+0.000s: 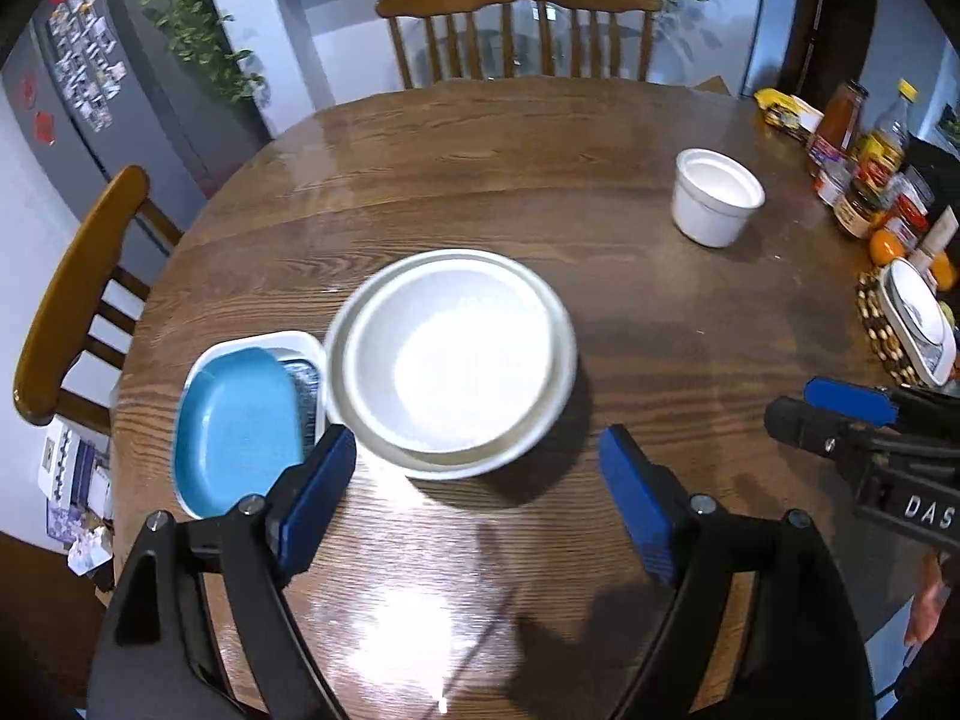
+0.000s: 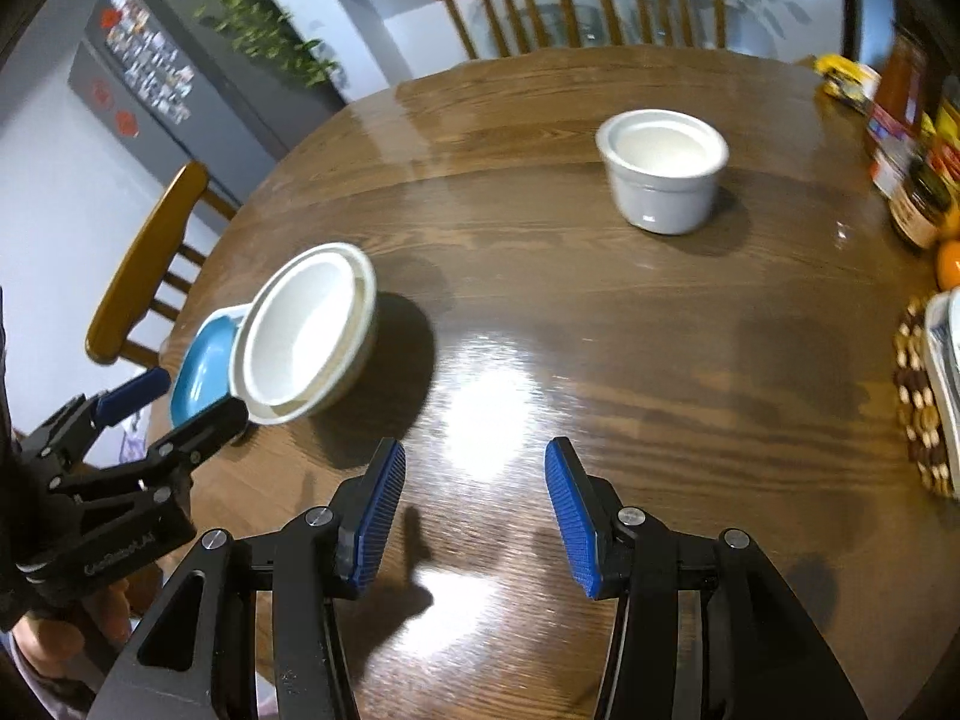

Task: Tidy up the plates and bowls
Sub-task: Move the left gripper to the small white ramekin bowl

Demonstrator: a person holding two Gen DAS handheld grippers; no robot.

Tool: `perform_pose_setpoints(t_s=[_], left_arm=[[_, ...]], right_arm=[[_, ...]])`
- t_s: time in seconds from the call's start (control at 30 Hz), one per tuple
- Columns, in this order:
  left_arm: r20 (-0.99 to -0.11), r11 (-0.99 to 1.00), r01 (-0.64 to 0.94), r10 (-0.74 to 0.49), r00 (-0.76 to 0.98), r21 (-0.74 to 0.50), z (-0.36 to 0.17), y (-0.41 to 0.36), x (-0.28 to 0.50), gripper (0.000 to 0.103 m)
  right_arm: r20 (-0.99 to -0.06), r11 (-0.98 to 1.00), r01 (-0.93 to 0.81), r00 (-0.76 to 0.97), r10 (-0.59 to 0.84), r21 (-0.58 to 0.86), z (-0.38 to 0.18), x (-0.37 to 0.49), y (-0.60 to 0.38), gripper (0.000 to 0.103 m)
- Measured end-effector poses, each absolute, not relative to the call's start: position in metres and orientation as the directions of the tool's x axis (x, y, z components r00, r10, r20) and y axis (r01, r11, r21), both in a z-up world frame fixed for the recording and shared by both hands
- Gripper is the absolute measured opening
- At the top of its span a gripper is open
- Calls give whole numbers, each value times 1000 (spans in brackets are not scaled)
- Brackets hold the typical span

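Two nested white bowls (image 1: 453,360) sit on the round wooden table (image 1: 540,180); they also show in the right wrist view (image 2: 306,333). Left of them a blue dish (image 1: 237,426) lies in a white rectangular dish (image 1: 300,342). A small white ramekin (image 1: 714,198) stands alone at the far right, nearer in the right wrist view (image 2: 663,168). My left gripper (image 1: 480,480) is open and empty, just short of the nested bowls. My right gripper (image 2: 474,498) is open and empty above bare table.
Bottles and jars (image 1: 864,162), oranges (image 1: 888,246) and a white dish on a beaded trivet (image 1: 918,324) crowd the table's right edge. Wooden chairs (image 1: 516,30) stand at the far side and one (image 1: 78,294) at the left.
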State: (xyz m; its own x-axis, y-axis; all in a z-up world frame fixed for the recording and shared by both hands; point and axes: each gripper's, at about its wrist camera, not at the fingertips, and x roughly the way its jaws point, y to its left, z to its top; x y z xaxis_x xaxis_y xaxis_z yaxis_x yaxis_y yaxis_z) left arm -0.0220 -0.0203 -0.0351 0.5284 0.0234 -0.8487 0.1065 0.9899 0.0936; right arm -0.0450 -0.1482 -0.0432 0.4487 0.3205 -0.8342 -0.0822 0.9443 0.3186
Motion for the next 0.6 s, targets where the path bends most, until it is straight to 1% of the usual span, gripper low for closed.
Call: perform_pose_setpoints(t_s=[0.27, 0.47, 0.6], left_arm=[[-858, 982, 173, -30, 513, 69, -36, -67, -5, 83], [-845, 978, 204, -83, 529, 32, -24, -108, 22, 83], [-840, 979, 203, -92, 534, 22, -14, -131, 50, 83]], right_arm=[[-834, 953, 22, 491, 253, 302, -35, -54, -207, 49], [-822, 967, 67, 544, 170, 244, -9, -45, -245, 49], [-815, 976, 69, 564, 134, 209, 8, -24, -256, 49]])
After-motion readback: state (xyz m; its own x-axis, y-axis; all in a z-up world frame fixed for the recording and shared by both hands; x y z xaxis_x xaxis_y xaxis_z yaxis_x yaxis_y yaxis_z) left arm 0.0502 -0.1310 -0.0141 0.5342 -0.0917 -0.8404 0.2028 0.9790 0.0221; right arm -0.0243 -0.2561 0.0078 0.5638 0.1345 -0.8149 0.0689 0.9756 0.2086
